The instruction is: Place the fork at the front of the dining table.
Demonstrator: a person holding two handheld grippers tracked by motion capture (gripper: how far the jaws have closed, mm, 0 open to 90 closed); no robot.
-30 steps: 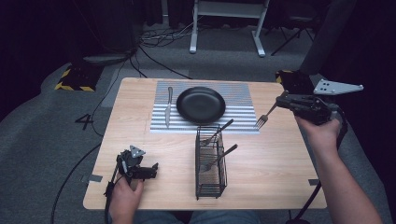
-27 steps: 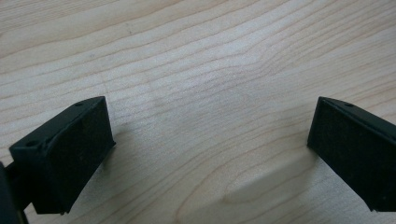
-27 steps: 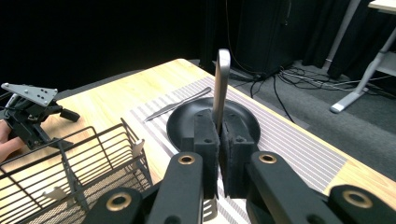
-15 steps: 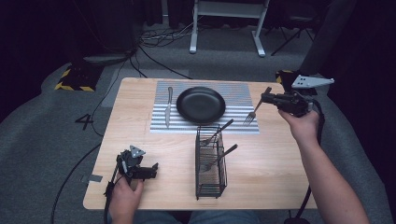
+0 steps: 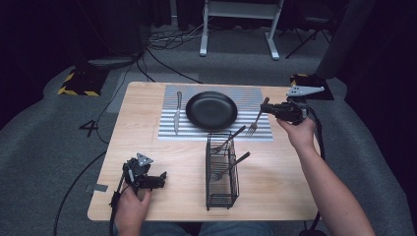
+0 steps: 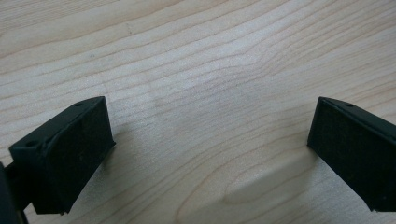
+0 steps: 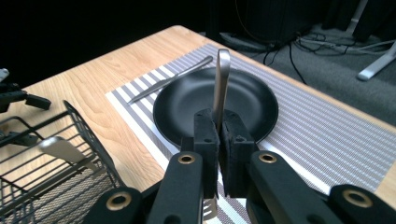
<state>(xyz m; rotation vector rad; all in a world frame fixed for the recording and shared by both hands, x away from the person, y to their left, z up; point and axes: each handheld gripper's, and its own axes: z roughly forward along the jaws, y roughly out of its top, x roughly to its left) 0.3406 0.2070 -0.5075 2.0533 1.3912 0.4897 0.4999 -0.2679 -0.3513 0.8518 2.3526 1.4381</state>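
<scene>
A fork [image 5: 254,124] pinched tight in the right gripper [image 5: 273,109] hangs tines-down over the striped placemat [image 5: 246,93], best lowered flat just right of the black plate [image 5: 211,110], while the left gripper [image 5: 147,180] rests wide open and empty on the table [image 5: 275,196].

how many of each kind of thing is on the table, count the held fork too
fork: 1
knife: 1
plate: 1
placemat: 1
wire basket: 1
utensils in the basket: 2
total: 7
</scene>
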